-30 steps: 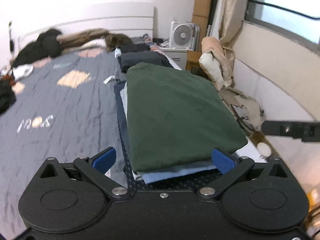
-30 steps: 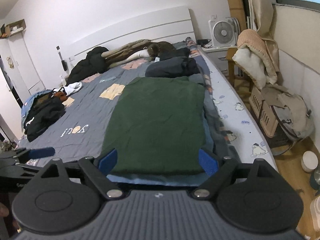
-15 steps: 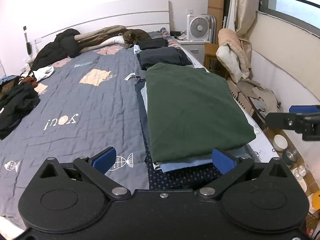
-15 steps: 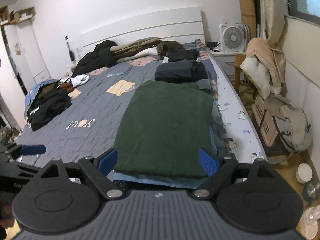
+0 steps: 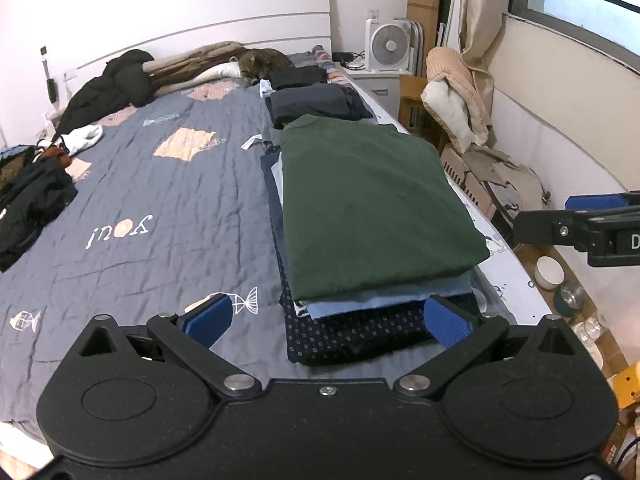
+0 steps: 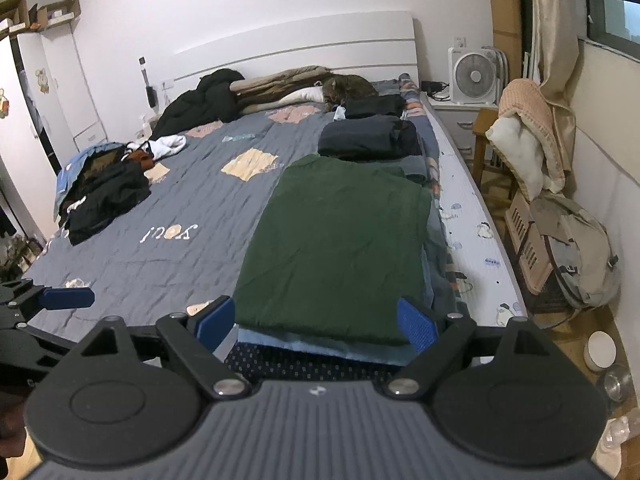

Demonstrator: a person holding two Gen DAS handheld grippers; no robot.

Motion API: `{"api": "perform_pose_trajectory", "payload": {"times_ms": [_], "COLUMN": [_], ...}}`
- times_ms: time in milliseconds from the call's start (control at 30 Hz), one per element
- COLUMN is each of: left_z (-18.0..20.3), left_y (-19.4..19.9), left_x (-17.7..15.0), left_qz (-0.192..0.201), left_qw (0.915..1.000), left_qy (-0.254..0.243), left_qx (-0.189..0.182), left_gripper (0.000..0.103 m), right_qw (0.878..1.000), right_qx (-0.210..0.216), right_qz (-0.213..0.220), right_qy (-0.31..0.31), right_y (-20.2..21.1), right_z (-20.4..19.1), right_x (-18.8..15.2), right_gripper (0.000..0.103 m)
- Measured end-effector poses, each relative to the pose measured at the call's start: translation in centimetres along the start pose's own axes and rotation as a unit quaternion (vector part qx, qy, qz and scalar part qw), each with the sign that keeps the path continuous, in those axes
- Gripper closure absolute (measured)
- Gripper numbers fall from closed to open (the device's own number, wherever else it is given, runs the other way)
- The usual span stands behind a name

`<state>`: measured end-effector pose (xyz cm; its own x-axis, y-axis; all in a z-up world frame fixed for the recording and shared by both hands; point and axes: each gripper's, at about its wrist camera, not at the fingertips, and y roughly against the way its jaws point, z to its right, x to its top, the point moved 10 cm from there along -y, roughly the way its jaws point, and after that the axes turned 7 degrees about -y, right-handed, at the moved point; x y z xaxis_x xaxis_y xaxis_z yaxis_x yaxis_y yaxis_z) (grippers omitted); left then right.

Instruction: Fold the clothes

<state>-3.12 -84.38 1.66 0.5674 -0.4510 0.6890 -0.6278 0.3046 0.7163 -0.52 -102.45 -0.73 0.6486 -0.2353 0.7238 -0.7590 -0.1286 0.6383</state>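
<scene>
**Green shirt folded on stack, both grippers empty**

Green shirt point(image 5: 372, 204) lies flat atop the stack point(image 5: 360, 322) along the bed's point(image 5: 160, 208) right edge, long axis toward the headboard, collar end farthest. Left gripper point(image 5: 326, 316) and right gripper point(image 6: 316, 322): jaws wide apart, holding nothing, off the bed's foot edge.

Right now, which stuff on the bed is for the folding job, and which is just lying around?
For folding:
green shirt, folded on top of the stack
light blue garment under it
dark dotted garment at the bottom
unfolded dark clothes pile
left gripper and right gripper, both open and empty

Just lying about:
cat
fan
backpack
</scene>
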Motion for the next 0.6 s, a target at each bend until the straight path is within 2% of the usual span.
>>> {"api": "perform_pose_trajectory", "payload": {"times_ms": [600], "left_z": [0.8], "left_y": [0.7], "left_x": [-0.2], "left_qz": [-0.001], "left_qw": [0.9998], "left_qy": [-0.019], "left_qx": [0.005], "left_gripper": [0.000], "right_qw": [1.000], "right_qx": [-0.010], "right_qz": [-0.006], "right_qy": [0.022], "right_y": [1.2], "right_z": [-0.1], "right_x": [-0.1], "right_gripper": [0.015]}}
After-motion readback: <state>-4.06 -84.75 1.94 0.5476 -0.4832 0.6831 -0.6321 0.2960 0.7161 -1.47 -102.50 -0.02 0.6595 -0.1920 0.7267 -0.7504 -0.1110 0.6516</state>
